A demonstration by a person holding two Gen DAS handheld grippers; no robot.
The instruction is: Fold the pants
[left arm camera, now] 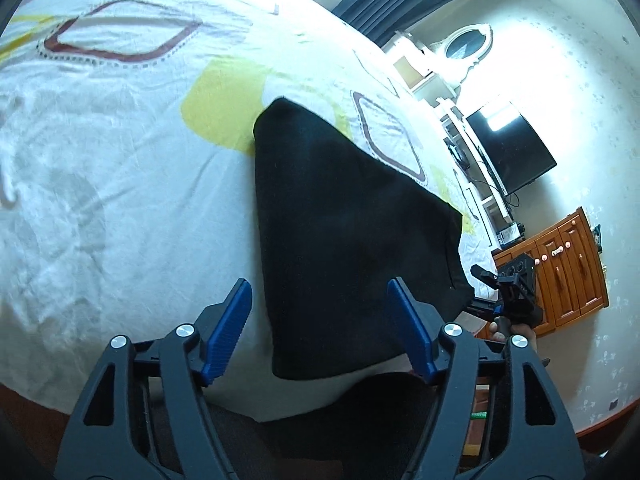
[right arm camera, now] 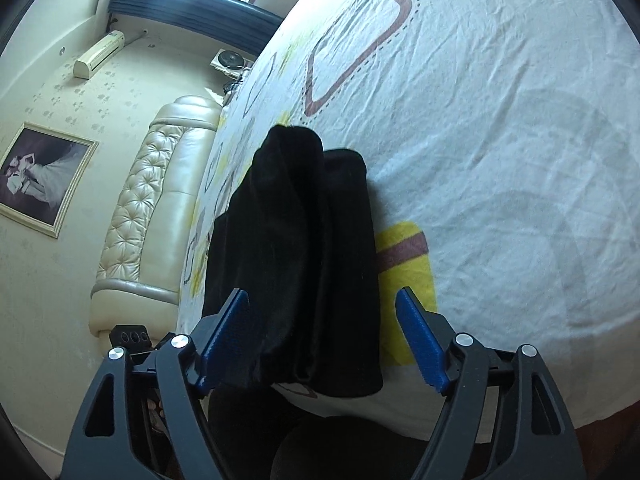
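Observation:
The black pants [left arm camera: 344,232] lie folded in a flat stack on the bed near its front edge. In the right wrist view the pants [right arm camera: 304,256] show as a long folded bundle with two layers side by side. My left gripper [left arm camera: 320,328] is open and empty, just above the near end of the pants. My right gripper [right arm camera: 324,332] is open and empty, its jaws on either side of the pants' near end without closing on them. The right gripper also shows in the left wrist view [left arm camera: 508,292] at the pants' right edge.
The bed [left arm camera: 120,160] has a white sheet with yellow and brown shapes. A padded cream headboard [right arm camera: 160,200] stands at one end. A wooden cabinet [left arm camera: 568,264], a television [left arm camera: 508,144] and a white dresser with mirror [left arm camera: 460,52] line the wall.

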